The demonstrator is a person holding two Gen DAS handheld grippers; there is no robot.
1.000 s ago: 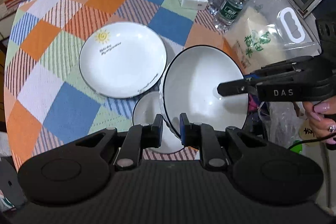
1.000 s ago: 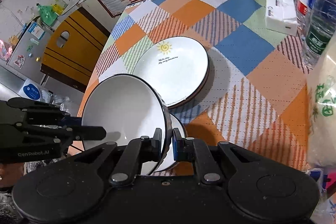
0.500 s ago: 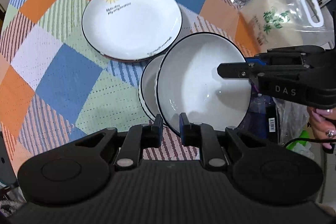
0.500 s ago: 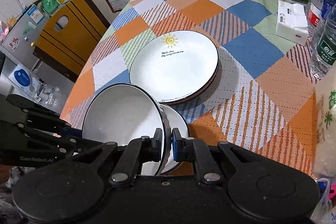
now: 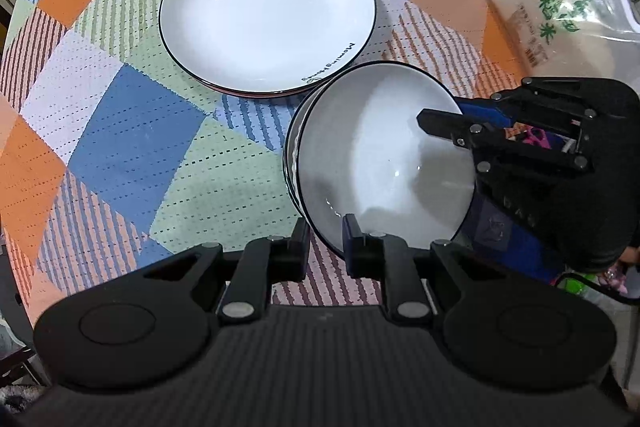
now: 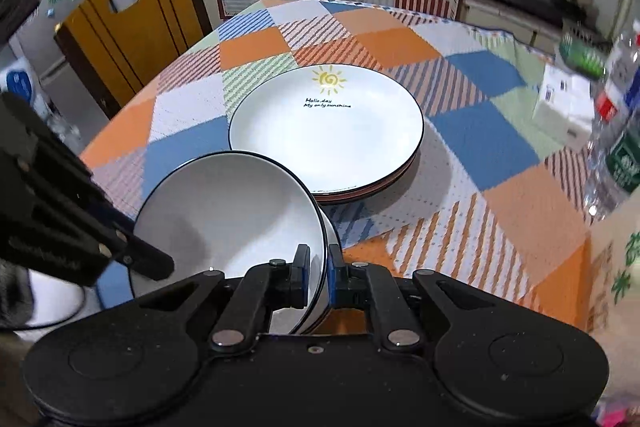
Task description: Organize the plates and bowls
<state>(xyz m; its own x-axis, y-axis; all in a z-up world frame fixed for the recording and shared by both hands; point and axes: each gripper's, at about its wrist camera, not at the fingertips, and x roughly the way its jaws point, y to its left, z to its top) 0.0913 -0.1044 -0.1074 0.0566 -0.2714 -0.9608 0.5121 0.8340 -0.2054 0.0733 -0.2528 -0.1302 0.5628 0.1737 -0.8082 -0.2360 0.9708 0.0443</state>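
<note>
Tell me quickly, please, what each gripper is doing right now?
Left gripper: closed on the rim of the white bowl.
Right gripper: closed on the same bowl's opposite rim.

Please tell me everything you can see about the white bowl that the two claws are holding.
The white bowl looks like glossy ceramic, with a thin dark line along its rim and a plain inside. It is tilted, its opening turned toward the left claw's camera. The left claw is shut on its near rim, and the right claw is shut on the opposite rim. It sits partly inside a second bowl below it, near the edge of the checked tablecloth, beside the stacked plates.
</note>
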